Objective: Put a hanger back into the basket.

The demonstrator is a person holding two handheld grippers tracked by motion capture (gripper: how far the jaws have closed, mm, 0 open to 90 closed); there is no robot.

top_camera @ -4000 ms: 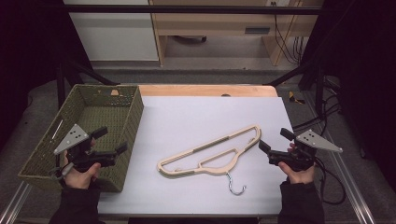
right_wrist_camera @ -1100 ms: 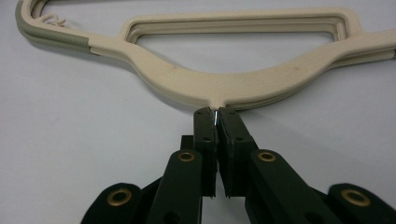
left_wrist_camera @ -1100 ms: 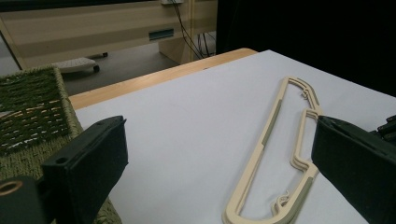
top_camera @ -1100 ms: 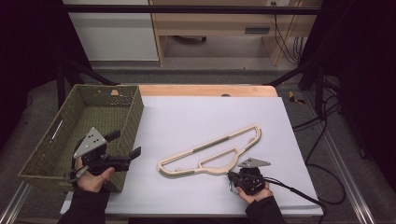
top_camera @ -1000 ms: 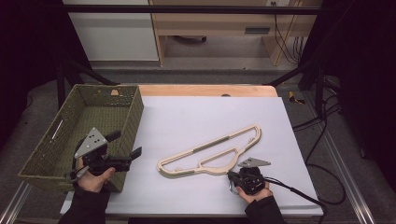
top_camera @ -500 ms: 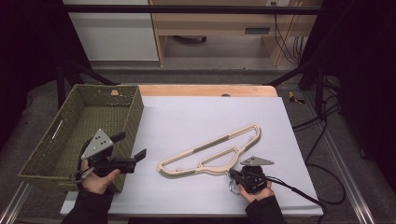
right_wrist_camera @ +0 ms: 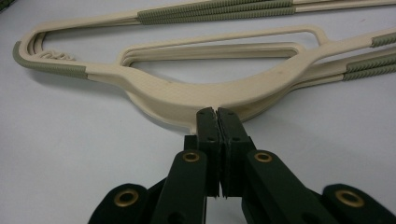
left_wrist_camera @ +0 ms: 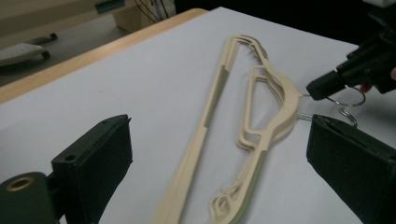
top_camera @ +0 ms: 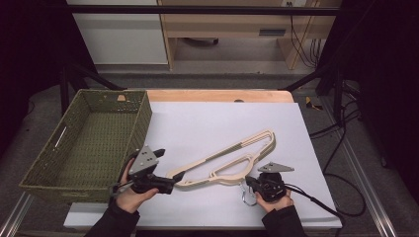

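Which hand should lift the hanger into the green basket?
Probably the right. The right gripper is already shut at the hanger's neck by the metal hook, while the left gripper is open, though nearer the basket.

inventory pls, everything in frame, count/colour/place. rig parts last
hangers: a stack, exact count unclear, cream with grey-green ribbed grips, flat on the sheet mid-table, silver wire hook toward the near edge
basket: 1, olive green woven, open top, left side of the table
sheet: 1, white, covering most of the tabletop
table: 1, light wood, a strip showing along the far edge
cabinets: white and wood units on the floor beyond the table
left gripper: 1, black, fingers spread wide around the hangers' left end, not touching
right gripper: 1, black, fingers closed at the hook's neck, right against the hanger body
hands: 2, dark sleeves, at the near edge
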